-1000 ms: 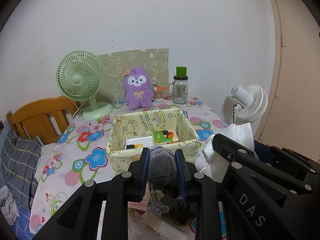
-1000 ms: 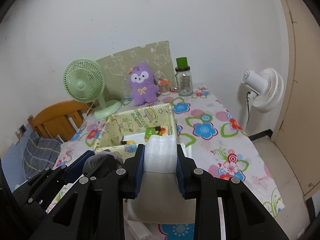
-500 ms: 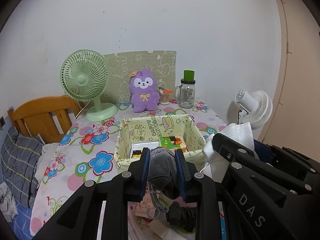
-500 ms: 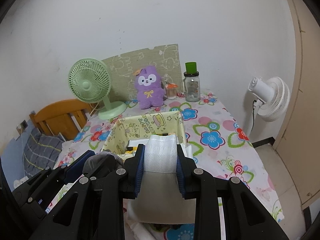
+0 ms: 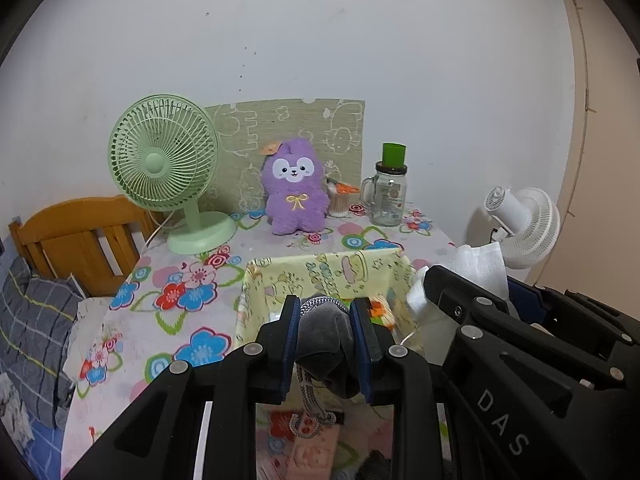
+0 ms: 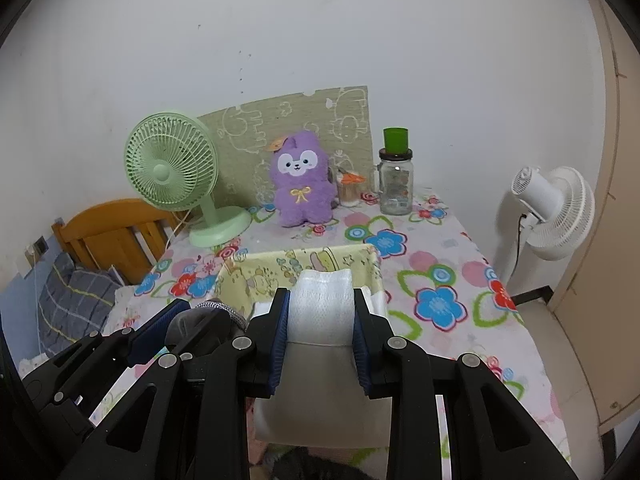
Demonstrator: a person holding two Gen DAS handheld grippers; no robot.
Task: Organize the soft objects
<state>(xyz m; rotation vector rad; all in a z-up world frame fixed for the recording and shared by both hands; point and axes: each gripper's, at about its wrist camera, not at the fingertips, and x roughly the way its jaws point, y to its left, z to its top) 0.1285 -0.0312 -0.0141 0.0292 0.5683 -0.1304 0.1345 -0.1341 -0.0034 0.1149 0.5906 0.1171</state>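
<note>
My left gripper (image 5: 325,322) is shut on a grey soft pouch (image 5: 326,344) with a braided cord hanging below it, held above the near side of a yellow printed fabric basket (image 5: 328,276). My right gripper (image 6: 320,312) is shut on a white folded cloth (image 6: 322,312), also held above the basket (image 6: 272,276). Each gripper shows in the other's view: the right one with the white cloth (image 5: 476,268), the left one with the grey pouch (image 6: 200,320). The basket holds small colourful packs, mostly hidden. A purple plush toy (image 5: 294,188) stands at the back of the table.
A green desk fan (image 5: 168,164) stands back left, a glass jar with a green lid (image 5: 390,192) back right, a small cup (image 5: 340,200) beside the plush. A white floor fan (image 6: 552,212) stands right of the flowered table (image 6: 440,280). A wooden chair (image 5: 76,236) is at left.
Both grippers have risen and pulled back with their loads; the basket and table now sit lower and farther in both views. The grips have not changed.
</note>
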